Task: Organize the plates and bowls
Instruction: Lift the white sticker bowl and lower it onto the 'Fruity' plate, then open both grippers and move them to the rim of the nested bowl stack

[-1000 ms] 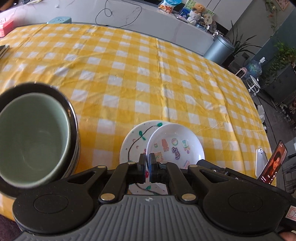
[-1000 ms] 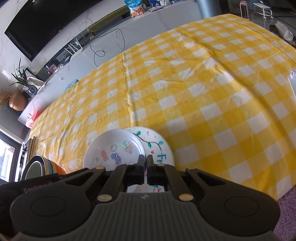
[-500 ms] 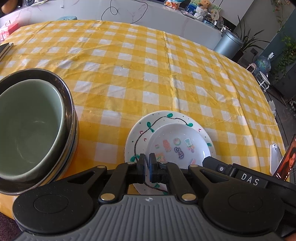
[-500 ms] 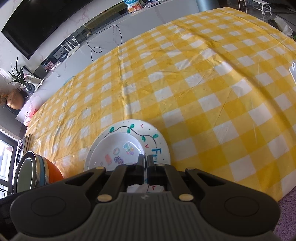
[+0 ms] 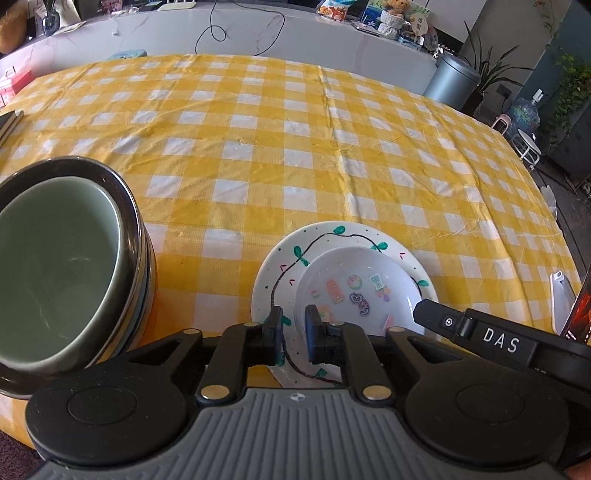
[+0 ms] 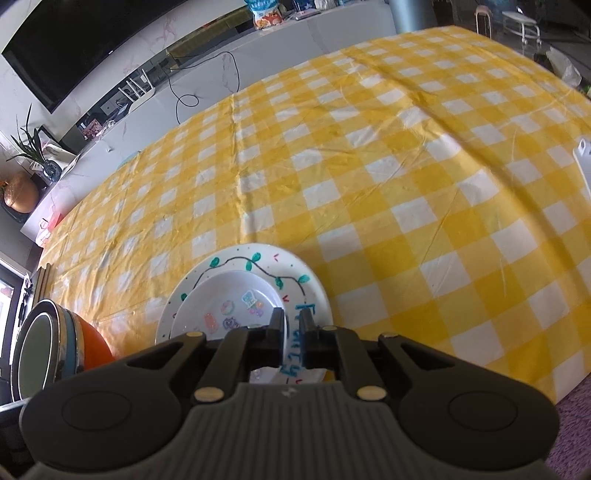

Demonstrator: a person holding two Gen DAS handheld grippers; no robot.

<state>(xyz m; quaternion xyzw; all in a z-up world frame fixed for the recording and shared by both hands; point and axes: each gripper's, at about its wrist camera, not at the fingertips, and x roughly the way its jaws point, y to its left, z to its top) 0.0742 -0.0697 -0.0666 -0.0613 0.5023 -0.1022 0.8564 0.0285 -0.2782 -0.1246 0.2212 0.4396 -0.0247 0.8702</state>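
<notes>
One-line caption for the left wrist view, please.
Left gripper opening over the small plate stacked on the vine plate, beside nested bowls.

A lived-in home, a living and dining room: a table under a yellow checked tablecloth [image 5: 295,147], a long white counter [image 5: 258,29] at the far side with snack bags and a teddy bear [image 5: 393,14], a wall-mounted television [image 6: 74,48], houseplants [image 5: 487,66] far right.

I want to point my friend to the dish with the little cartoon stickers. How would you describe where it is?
On the yellow checked tablecloth, near its front edge, right of the nested bowls, lies a vine-painted plate. The small white dish sits on that plate; only it has colourful cartoon stickers inside.
</notes>
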